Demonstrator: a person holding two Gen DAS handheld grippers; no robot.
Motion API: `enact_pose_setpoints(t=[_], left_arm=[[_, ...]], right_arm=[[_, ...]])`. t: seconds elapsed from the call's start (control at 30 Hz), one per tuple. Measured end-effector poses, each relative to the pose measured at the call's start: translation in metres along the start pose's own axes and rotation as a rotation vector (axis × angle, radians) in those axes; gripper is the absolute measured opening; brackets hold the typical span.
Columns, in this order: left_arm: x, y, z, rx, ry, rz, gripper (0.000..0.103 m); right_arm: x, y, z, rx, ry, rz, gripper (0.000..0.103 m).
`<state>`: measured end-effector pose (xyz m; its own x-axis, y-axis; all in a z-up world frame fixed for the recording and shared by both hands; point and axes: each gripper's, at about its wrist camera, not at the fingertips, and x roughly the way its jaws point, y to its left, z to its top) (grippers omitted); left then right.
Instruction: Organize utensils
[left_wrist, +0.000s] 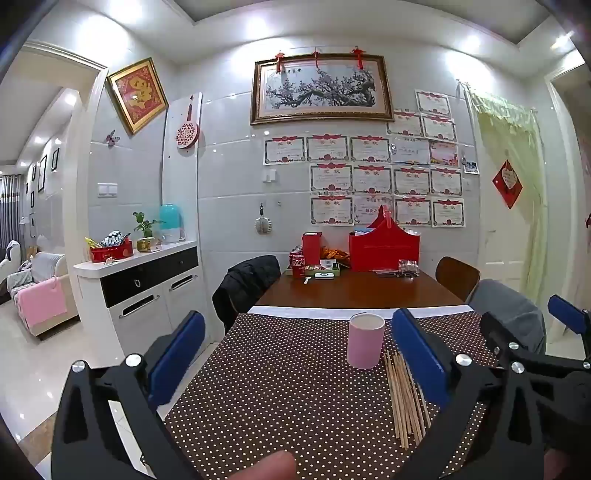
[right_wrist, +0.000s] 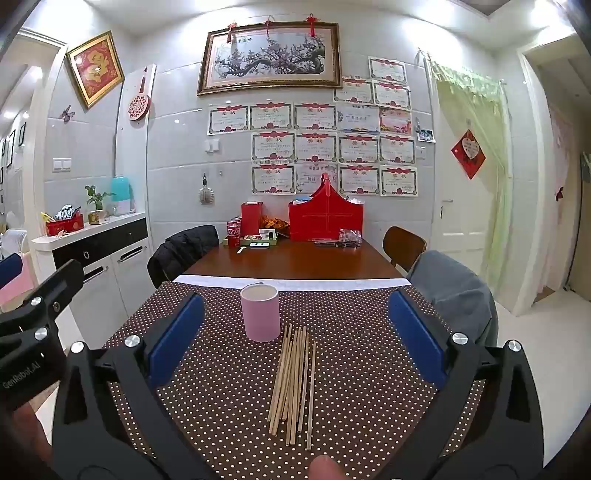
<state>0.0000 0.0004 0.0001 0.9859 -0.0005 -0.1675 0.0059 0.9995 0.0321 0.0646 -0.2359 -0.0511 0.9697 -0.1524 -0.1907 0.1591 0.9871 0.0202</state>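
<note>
A pink cylindrical cup (left_wrist: 365, 340) (right_wrist: 260, 312) stands upright on the brown dotted tablecloth (left_wrist: 288, 387) (right_wrist: 229, 373). Several wooden chopsticks (left_wrist: 404, 397) (right_wrist: 293, 382) lie in a loose bundle just in front of the cup, on its right side. My left gripper (left_wrist: 295, 354) is open and empty, above the cloth left of the chopsticks. My right gripper (right_wrist: 295, 332) is open and empty, its fingers on either side of the cup and chopsticks. The right gripper (left_wrist: 535, 332) also shows at the right edge of the left wrist view.
The wooden table (left_wrist: 358, 291) (right_wrist: 295, 262) beyond the cloth holds a red basket (right_wrist: 325, 218), red cans (right_wrist: 233, 230) and small items at the far end. Chairs with coats stand left (right_wrist: 184, 251) and right (right_wrist: 454, 288). A white sideboard (left_wrist: 140, 284) is at the left.
</note>
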Motion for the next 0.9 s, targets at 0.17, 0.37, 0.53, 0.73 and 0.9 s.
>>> enact_pose_setpoints(t=[0.17,0.37,0.53,0.73,0.9], left_arm=[[-0.0002,-0.0001,0.0000,0.003,0.000,-0.002,0.099],[0.0002,-0.0003,0.0000,0.004,0.002,-0.002,0.099],[0.0000,0.0000,0.0002,0.002,0.002,-0.003,0.099],[-0.0001,0.0001,0.0003,0.004,0.002,-0.001,0.099],[0.0001,0.0000,-0.0001,0.004,0.000,0.001,0.099]], right_arm=[[-0.0003,-0.0001,0.0003,-0.001,0.002,0.000,0.097],[0.0004,0.0001,0.0001,-0.005,0.001,-0.002,0.097],[0.0025,0.0008,-0.0002,-0.006,0.006,0.002,0.097],[0.0021,-0.0030,-0.0006,-0.003,0.002,0.008,0.097],[-0.0023,-0.0023,0.0073,0.000,-0.006,0.009,0.097]])
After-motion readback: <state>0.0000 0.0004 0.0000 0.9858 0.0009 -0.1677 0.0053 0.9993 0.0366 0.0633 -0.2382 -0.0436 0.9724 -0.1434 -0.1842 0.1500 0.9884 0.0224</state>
